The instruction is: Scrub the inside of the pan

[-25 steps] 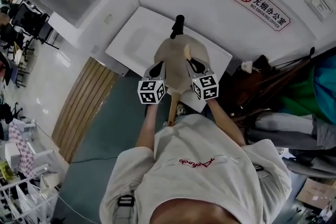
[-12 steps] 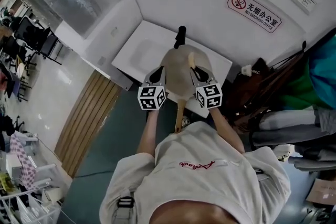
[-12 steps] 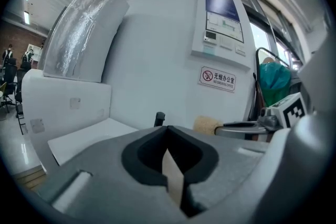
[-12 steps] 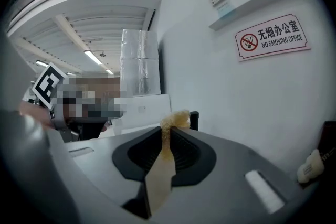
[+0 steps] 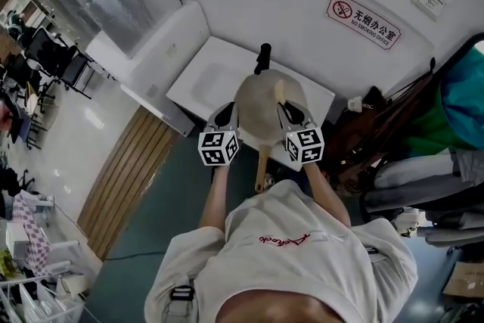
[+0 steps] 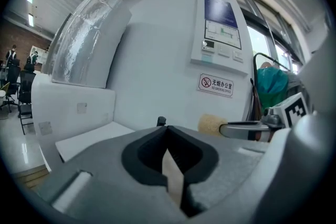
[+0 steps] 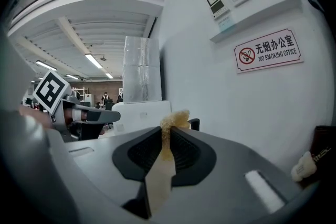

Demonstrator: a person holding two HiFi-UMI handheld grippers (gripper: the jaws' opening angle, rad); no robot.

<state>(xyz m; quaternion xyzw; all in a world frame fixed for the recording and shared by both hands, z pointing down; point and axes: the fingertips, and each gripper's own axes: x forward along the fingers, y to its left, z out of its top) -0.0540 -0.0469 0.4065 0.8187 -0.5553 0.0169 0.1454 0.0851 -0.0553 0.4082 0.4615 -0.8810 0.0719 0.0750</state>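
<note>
Forearms run forward from the person's white shirt (image 5: 280, 253), roughly parallel, one gripper at each side of the pan (image 5: 255, 111). Both grippers point ahead at the wall, close to level, with marker cubes facing up at the camera.

Left gripper (image 5: 226, 114): at the pan's left rim. Its own view shows the jaws pressed together on a thin pale beige edge running up between the pads, which I take to be that rim seen edge-on. Right gripper (image 5: 290, 112): at the pan's right side, jaws closed on a flattened tan sponge (image 5: 279, 91), fuzzy tip sticking out past the jaw tips.

Pan: held in the air between the grippers, above the near edge of the white table (image 5: 203, 76). A beige rounded surface faces the head camera. The wooden handle (image 5: 261, 166) points back at the person's chest, and a black stub (image 5: 262, 57) shows at the far side.

Head view only: the whole pan, its handle, the table's outline, the wood-slat panel (image 5: 125, 170) on the floor to the left, and dark bags and clothing (image 5: 423, 140) to the right.

Left gripper view only: the sponge side-on, poking out of the right gripper's metal fingers, with a green garment behind it. The pan itself shows only as the pinched edge.

Right gripper view only: the left gripper's cube from the side, an office hall with ceiling lights behind it, and a small pale lump at the lower right. The no-smoking sign (image 5: 364, 20) appears in all three views.
</note>
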